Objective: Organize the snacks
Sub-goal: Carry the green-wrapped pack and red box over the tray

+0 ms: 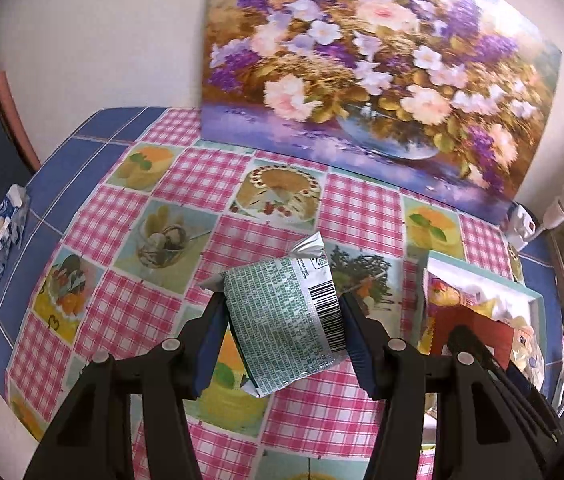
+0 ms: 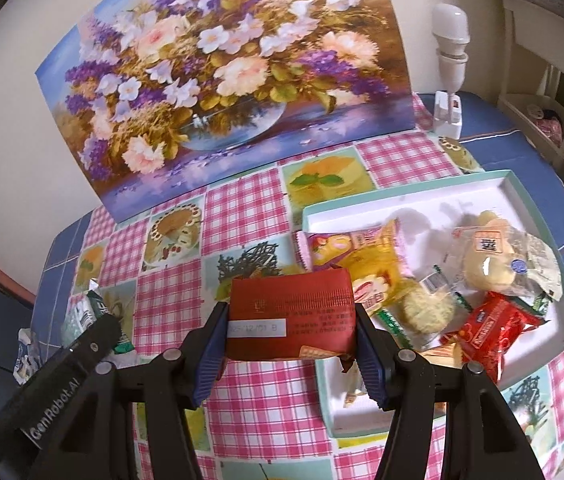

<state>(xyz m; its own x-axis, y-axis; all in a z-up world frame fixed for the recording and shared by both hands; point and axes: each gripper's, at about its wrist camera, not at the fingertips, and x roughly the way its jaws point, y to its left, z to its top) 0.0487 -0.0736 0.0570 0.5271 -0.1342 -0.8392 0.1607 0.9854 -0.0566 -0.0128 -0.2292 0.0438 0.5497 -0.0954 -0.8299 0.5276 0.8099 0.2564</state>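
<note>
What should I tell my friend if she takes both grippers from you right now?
Left hand-held gripper: shut on the green-and-white packet, held above the tablecloth.
Right hand-held gripper: shut on the red packet, beside the tray's left edge.
Done: several snacks already lie in the tray, among them a yellow packet and a red wrapper.
Left: put both held packets in the tray.

Left of the tray (image 2: 558,276), the table (image 2: 250,396) lies bare; behind it a painting (image 2: 218,80) blocks; snacks (image 2: 490,320) crowd its front half.
</note>
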